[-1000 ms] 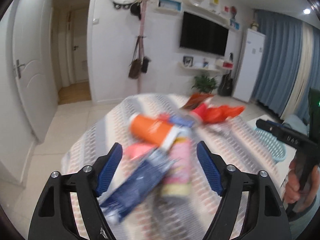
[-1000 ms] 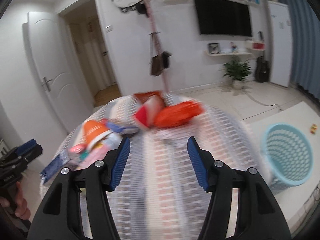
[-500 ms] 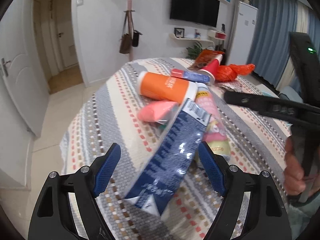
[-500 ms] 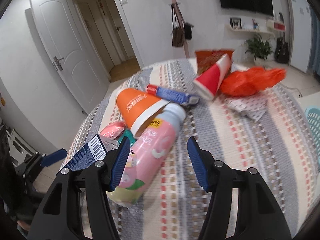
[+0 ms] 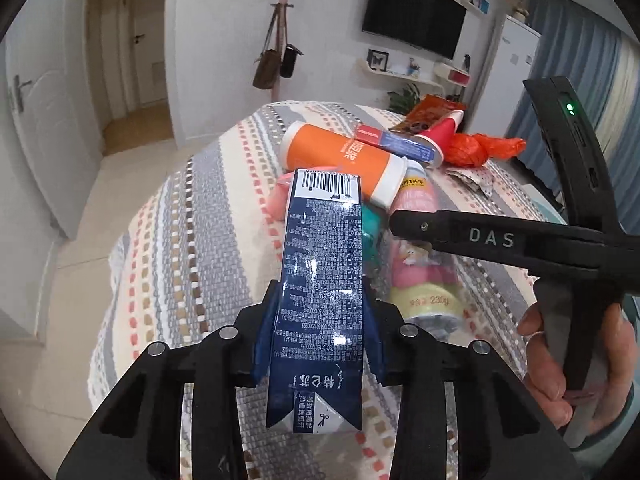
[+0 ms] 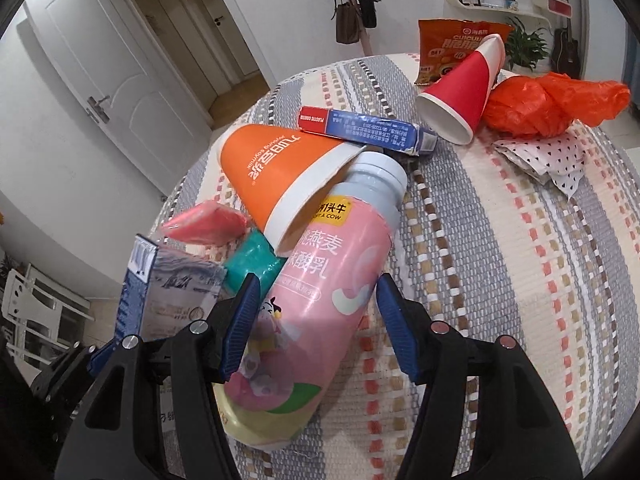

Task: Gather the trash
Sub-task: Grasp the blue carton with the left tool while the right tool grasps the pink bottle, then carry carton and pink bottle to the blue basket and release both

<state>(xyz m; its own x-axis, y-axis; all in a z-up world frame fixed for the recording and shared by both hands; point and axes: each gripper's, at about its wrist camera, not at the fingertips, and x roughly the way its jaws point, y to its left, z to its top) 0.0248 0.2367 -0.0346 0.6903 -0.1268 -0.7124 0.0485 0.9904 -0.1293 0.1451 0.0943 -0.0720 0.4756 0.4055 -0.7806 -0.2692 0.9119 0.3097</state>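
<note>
Blue-padded left claw (image 5: 318, 332) angled down – clamped on navy carton (image 5: 320, 276).

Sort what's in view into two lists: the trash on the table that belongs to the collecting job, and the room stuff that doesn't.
Trash to collect:
- blue carton, clamped in the left gripper
- pink bottle, between the open right gripper's pads
- orange cup
- red cup
- orange bag
- snack packet

Not part of it:
- television
- hanging bags
- potted plant

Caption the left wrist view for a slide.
Left tool shut on the dark blue carton above the striped table.
</note>
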